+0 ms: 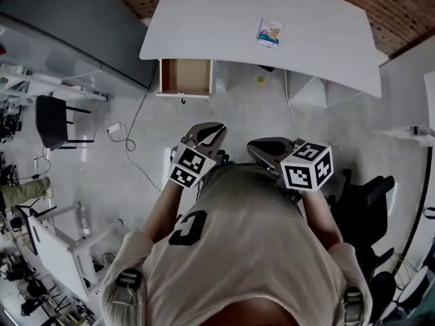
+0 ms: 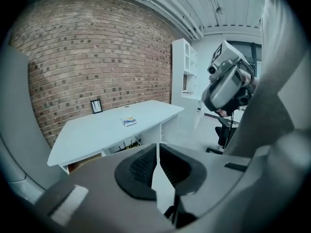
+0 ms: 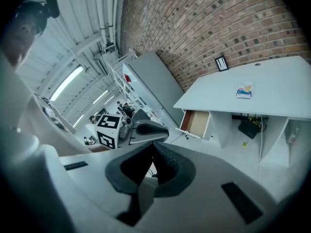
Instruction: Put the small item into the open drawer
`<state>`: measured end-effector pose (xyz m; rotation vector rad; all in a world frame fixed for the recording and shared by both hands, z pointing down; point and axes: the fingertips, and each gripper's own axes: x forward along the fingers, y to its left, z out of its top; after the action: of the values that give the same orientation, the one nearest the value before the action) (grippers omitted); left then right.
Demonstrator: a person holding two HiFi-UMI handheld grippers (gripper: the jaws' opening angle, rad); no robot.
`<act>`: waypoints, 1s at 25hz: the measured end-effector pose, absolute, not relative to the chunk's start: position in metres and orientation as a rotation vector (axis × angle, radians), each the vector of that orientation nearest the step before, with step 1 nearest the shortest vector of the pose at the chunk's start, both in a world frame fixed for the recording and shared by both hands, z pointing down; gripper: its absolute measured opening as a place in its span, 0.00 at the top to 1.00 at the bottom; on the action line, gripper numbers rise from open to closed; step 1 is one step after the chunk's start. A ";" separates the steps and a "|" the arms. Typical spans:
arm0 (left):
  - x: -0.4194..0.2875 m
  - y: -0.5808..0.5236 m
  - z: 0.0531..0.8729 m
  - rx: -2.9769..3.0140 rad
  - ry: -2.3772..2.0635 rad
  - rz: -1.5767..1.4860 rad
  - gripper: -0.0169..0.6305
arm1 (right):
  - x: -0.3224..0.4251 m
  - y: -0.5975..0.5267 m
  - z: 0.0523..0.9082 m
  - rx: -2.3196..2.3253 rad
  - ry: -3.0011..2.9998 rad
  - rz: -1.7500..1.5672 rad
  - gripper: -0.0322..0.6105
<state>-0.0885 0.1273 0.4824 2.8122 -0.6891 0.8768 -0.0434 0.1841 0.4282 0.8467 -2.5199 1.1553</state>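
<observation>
Head view: small item (image 1: 269,32) lies on desk (image 1: 204,19) top; open drawer (image 1: 185,77) under desk's left end. Left gripper (image 1: 209,133), right gripper (image 1: 266,147): jaws together, empty, well short of desk. Step, likely: approach. Next: open jaws over item.

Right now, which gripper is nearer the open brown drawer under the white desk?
Left. The left gripper hangs below the open brown drawer in the head view; the right gripper sits farther off to its right.
</observation>
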 end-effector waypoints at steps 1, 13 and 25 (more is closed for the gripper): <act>-0.080 0.128 0.483 2.817 -0.685 0.892 0.95 | -0.037 0.182 0.428 0.840 -2.527 1.153 0.95; -0.006 0.125 0.497 2.761 -0.755 1.054 0.95 | 0.038 0.168 0.431 0.718 -2.637 1.230 0.95; 0.005 0.092 0.484 2.699 -0.865 1.052 0.95 | 0.042 0.143 0.439 0.492 -2.609 1.265 0.95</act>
<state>0.0048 0.0918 0.4839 2.6987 -0.8651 1.0519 0.0417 0.1434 0.4388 0.4916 -2.6087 1.2653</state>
